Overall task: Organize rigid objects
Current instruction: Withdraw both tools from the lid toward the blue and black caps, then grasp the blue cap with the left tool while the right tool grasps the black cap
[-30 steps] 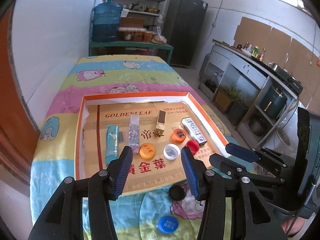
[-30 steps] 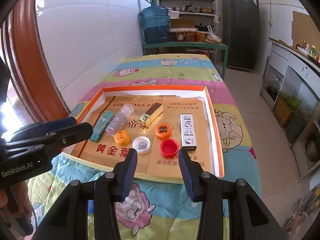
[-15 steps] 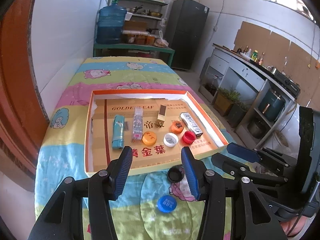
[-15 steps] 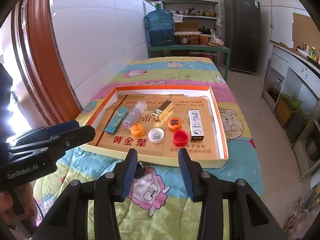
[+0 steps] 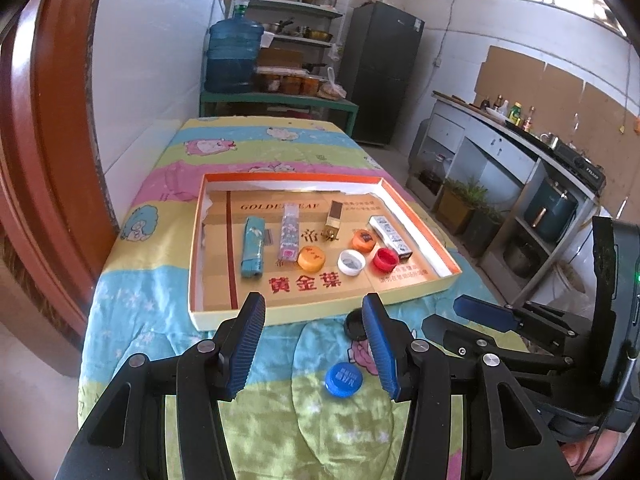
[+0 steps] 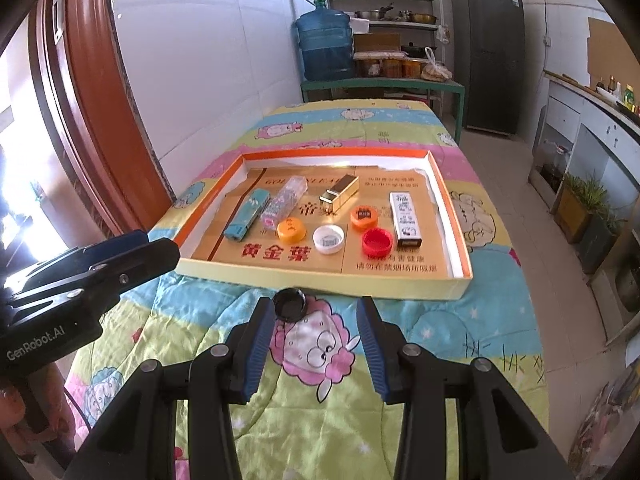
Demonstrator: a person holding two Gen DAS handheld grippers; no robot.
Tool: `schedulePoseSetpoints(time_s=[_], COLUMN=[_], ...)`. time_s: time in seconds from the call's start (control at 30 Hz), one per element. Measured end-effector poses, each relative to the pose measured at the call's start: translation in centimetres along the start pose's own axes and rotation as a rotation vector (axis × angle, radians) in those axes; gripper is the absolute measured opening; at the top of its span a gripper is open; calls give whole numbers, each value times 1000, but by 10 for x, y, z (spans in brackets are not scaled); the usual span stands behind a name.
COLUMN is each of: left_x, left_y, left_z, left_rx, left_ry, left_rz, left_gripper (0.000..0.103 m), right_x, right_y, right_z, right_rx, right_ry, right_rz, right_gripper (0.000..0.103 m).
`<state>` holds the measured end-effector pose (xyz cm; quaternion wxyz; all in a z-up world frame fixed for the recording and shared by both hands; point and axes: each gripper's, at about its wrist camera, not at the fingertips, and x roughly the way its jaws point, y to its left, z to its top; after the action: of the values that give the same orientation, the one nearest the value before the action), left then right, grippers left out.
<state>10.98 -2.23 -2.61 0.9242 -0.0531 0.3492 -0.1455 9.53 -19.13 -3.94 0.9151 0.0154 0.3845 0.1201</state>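
A shallow cardboard tray [image 5: 195, 264] with an orange rim lies on the cartoon quilt. In it are a teal box [image 5: 253, 247], a clear tube [image 5: 289, 232], a gold box [image 5: 334, 216], a white patterned box [image 6: 406, 216], and orange [image 5: 311, 259], white [image 5: 351, 263], red [image 5: 385, 260] and labelled orange [image 5: 363, 240] caps. Outside its near wall lie a black cap [image 6: 290, 304] and a blue cap [image 5: 343, 379]. My left gripper [image 5: 314, 344] is open over the quilt just left of the blue cap. My right gripper [image 6: 316, 344] is open, with the black cap by its left fingertip.
The quilt-covered table [image 6: 500, 320] meets a white tiled wall [image 6: 208, 80] and a red-brown door frame [image 6: 92, 92] on the left. A water jug [image 6: 325, 46] and shelves stand beyond its far end. A counter and potted plants [image 5: 464, 204] line the right.
Both grippers have drawn back from the tray toward the table's near end. The tray looks smaller and farther, and the black and blue caps are now fully in view.
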Motion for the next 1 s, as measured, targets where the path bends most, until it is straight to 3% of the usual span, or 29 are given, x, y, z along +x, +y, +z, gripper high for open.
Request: schedulePoseSetpoints(time_s=[0.47,0.83,1.0], left_x=[11,33,48], left_y=[-4,-30,-39], left_z=[-32,-50,-56], left_rx=[5,112,158], left_ry=[53,106,126], left_rz=[-18,-3,36], left_gripper=[52,52,52], right_x=[2,6,8], right_y=[-3,-15,-18], right_z=[-15,-19,-20], right_rx=[13,54,62], right_ry=[27,35,40], right_rz=[-7,-6,-3], right_gripper=[43,43,42])
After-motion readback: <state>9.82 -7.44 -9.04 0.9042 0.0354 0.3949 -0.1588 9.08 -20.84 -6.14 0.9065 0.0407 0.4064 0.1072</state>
